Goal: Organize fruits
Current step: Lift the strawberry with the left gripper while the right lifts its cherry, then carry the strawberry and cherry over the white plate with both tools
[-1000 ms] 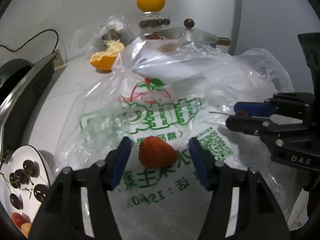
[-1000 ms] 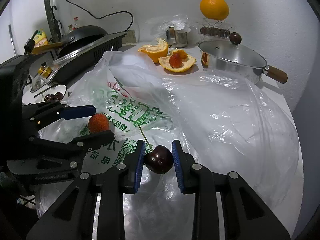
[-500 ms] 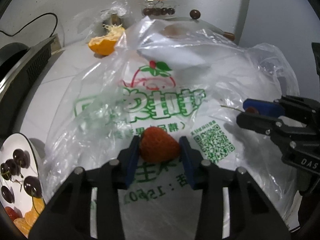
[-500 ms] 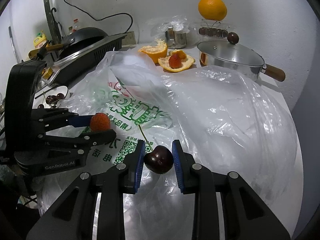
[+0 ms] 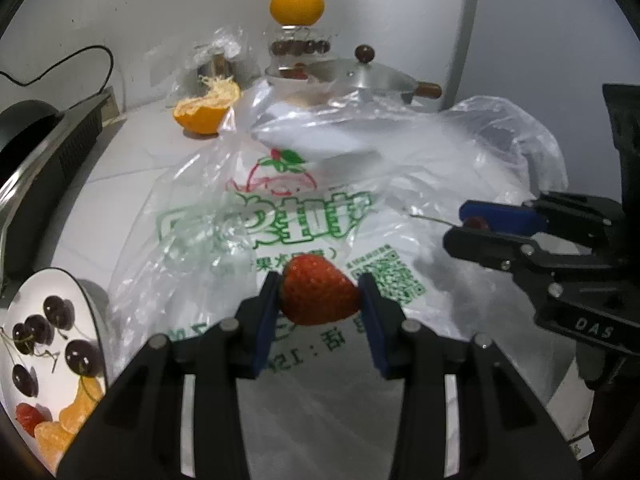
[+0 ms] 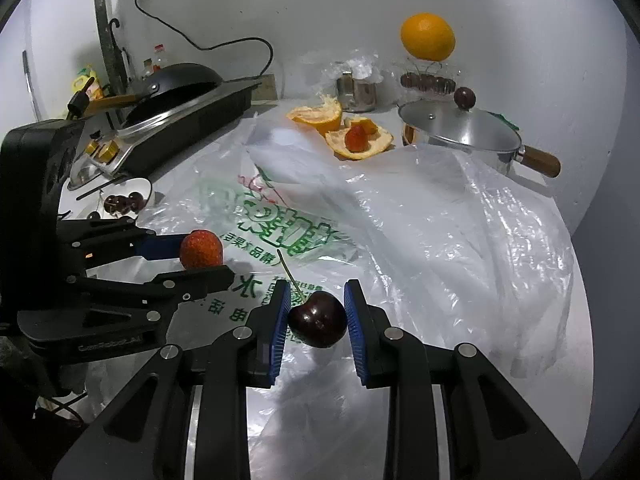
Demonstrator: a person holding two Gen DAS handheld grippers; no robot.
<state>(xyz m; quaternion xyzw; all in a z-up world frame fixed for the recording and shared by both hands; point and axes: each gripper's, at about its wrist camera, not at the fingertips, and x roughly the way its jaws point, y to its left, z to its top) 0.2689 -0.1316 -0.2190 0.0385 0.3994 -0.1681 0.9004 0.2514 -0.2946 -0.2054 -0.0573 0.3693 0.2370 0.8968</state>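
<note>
My left gripper [image 5: 320, 300] is shut on a red strawberry [image 5: 318, 294] and holds it above the printed plastic bag [image 5: 280, 216]; it also shows in the right wrist view [image 6: 192, 254] with the strawberry [image 6: 201, 249]. My right gripper [image 6: 316, 316] is shut on a dark cherry [image 6: 318, 319] with its stem up; it shows at the right of the left wrist view [image 5: 476, 228]. A white plate [image 5: 86, 296] at lower left holds cherries [image 5: 78, 354], orange segments and a strawberry.
Orange peel halves [image 6: 340, 128] with a strawberry lie at the back. A lidded steel pan [image 6: 460, 132] stands back right, an orange [image 6: 428, 36] on a glass stand behind it. A black cooker with a wok [image 6: 180, 96] is at the left.
My left gripper closed on the strawberry and lifted it off the bag. My right gripper kept hold of the cherry and hardly moved.
</note>
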